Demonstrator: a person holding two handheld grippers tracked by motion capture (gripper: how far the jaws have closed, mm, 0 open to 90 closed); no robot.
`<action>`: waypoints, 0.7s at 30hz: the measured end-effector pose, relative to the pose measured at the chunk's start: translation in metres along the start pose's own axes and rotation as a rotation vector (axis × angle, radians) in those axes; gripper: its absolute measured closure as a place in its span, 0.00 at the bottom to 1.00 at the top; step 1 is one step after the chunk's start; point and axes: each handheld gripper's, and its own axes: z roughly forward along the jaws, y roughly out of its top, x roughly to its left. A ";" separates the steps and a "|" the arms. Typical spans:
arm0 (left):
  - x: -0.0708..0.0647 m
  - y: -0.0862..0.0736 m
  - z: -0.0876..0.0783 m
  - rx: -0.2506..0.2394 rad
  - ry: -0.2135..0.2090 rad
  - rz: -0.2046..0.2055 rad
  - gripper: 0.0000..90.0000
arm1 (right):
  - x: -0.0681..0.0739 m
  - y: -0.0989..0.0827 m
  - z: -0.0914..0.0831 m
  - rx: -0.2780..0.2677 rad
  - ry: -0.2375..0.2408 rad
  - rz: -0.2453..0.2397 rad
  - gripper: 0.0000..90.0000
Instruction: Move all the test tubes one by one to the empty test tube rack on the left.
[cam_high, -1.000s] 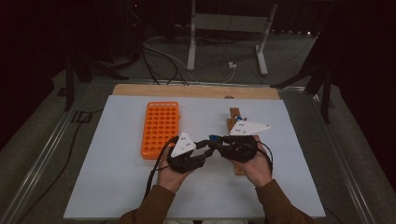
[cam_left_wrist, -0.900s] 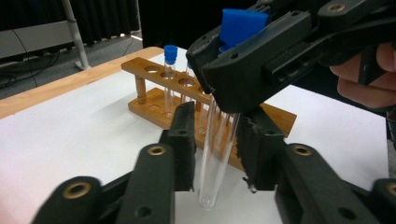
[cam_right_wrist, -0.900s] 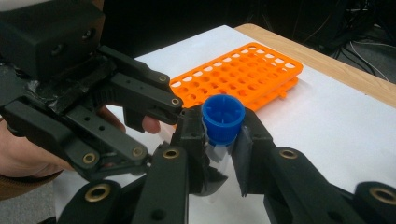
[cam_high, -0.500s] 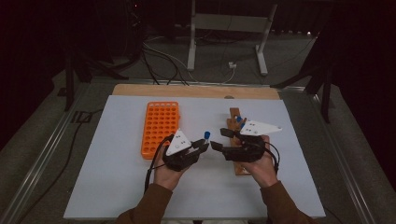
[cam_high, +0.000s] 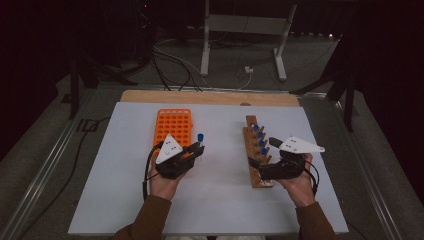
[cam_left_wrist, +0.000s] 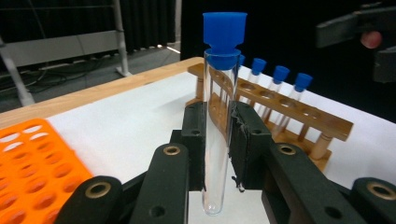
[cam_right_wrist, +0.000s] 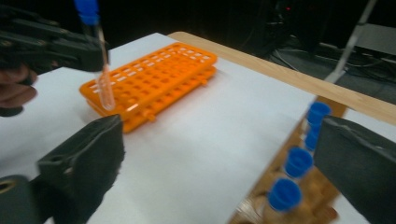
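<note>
My left gripper (cam_high: 198, 146) is shut on a clear test tube with a blue cap (cam_high: 200, 136), held upright just right of the orange rack (cam_high: 172, 125). In the left gripper view the pads clamp the tube (cam_left_wrist: 217, 154) at mid-length, its cap (cam_left_wrist: 224, 32) above them. My right gripper (cam_high: 262, 151) hovers over the wooden rack (cam_high: 256, 172). Its jaws have just been opening and stand wide with nothing between them (cam_right_wrist: 224, 154). Several blue-capped tubes (cam_right_wrist: 299, 161) stand in that wooden rack. The right gripper view also takes in the held tube (cam_right_wrist: 103, 79) and the orange rack (cam_right_wrist: 159, 74).
A white mat (cam_high: 215, 200) covers the wooden table, whose far edge (cam_high: 210, 97) shows as bare wood. Cables and a metal stand's feet (cam_high: 240, 55) lie on the floor beyond. Rails run along both sides of the table.
The two grippers, close together mid-table earlier, have drawn apart. The right one has opened and gone right over the wooden rack. The left one has carried the tube left.
</note>
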 end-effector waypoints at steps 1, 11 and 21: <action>0.002 -0.001 -0.002 -0.004 0.006 -0.002 0.87 | -0.002 -0.002 -0.001 -0.001 -0.007 0.003 0.00; 0.019 -0.017 -0.013 -0.016 0.078 -0.011 0.87 | -0.011 -0.013 -0.011 -0.019 -0.027 0.019 0.00; 0.030 -0.031 -0.004 0.020 0.129 -0.012 0.87 | -0.015 -0.015 -0.018 -0.039 -0.037 0.032 0.00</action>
